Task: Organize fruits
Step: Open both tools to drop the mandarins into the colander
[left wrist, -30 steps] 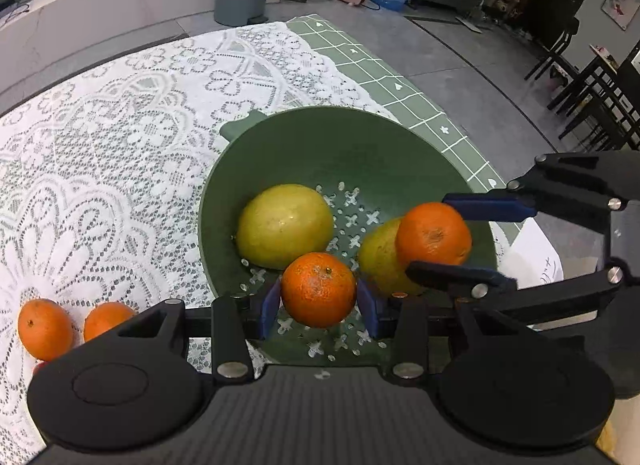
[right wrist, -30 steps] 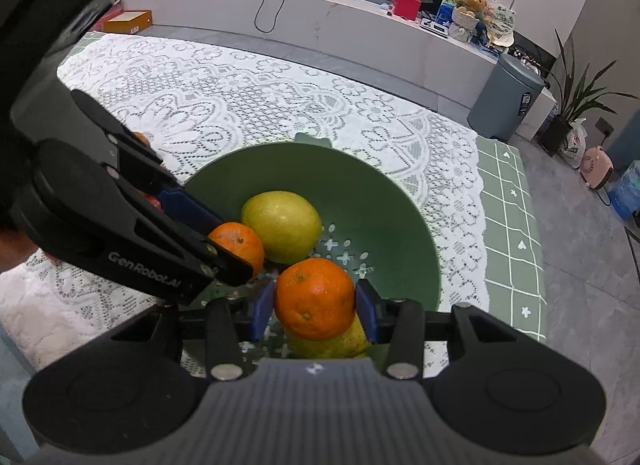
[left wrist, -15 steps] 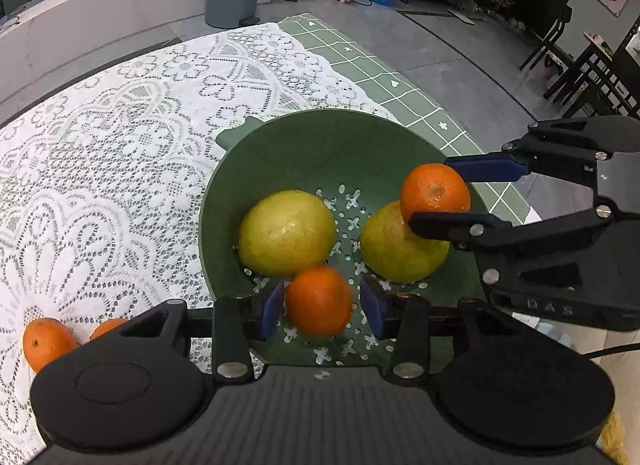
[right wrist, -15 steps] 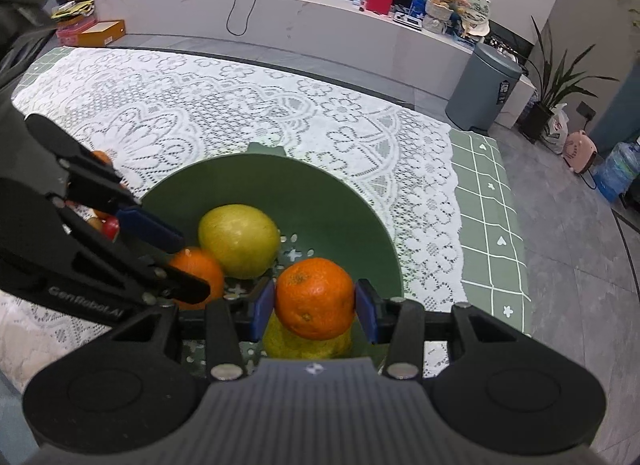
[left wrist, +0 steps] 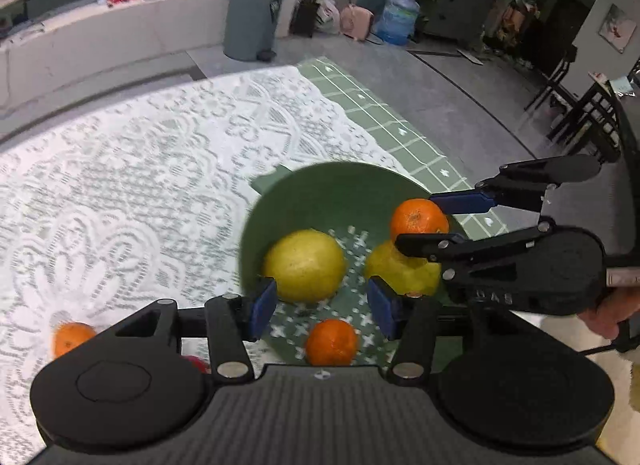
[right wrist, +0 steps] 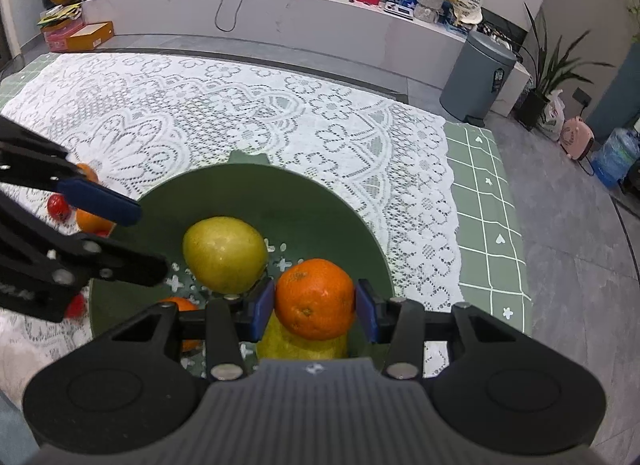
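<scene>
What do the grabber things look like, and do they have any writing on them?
Both grippers, left and right, are black plastic with ribbed grey-black bodies, two round discs and silver screws. Their fingers end in flat blue pads. The right gripper's side carries small raised letters, too blurred to read. A bare hand holds its handle; no sleeve shows.

Embossed letters on the side of the right gripper (left wrist: 422,221) in the left wrist view, upside down and too blurred to read, sticker on the grey bin (right wrist: 476,81) illegible, no other legible text
</scene>
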Demonstrator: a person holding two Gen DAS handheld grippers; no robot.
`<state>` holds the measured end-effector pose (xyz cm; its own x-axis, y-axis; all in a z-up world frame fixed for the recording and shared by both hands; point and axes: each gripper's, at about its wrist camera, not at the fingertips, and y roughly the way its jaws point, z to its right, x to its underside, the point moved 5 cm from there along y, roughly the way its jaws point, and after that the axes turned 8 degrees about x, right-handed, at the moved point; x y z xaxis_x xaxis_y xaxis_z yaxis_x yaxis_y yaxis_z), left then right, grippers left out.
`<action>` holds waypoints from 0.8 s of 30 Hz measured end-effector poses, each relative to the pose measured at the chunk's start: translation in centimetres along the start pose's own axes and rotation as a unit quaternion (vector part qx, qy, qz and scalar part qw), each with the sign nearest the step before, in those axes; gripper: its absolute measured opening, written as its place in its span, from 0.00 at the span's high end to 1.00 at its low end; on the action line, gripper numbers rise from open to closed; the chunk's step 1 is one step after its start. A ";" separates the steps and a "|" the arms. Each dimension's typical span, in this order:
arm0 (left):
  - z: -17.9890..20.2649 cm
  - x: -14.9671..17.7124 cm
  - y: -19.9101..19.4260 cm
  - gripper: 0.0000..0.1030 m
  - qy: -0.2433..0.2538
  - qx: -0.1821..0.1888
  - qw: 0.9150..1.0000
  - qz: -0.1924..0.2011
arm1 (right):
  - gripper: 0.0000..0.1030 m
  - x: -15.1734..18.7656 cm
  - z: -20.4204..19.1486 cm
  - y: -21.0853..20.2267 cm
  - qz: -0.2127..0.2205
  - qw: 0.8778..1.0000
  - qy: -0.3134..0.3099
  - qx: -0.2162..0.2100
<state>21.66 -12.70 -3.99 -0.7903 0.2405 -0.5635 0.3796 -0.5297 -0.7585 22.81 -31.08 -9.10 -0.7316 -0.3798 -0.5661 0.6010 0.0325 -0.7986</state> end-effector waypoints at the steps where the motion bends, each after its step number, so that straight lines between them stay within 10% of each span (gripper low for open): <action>1: 0.0 0.0 -0.2 0.40 0.004 -0.007 1.000 0.002 | 0.59 -0.2 0.1 0.2 -0.002 1.000 0.008 -0.004; 24: -3.2 3.4 -4.0 0.39 -0.034 -0.075 0.996 0.018 | 0.58 -0.6 -3.0 1.4 -0.034 0.998 0.041 -0.045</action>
<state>18.98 -7.14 -3.92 -0.8039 0.1642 -0.5717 0.4721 -0.4086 -0.7812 23.15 -28.05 -10.53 -0.7957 -0.3063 -0.5226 0.5212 0.0934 -0.8483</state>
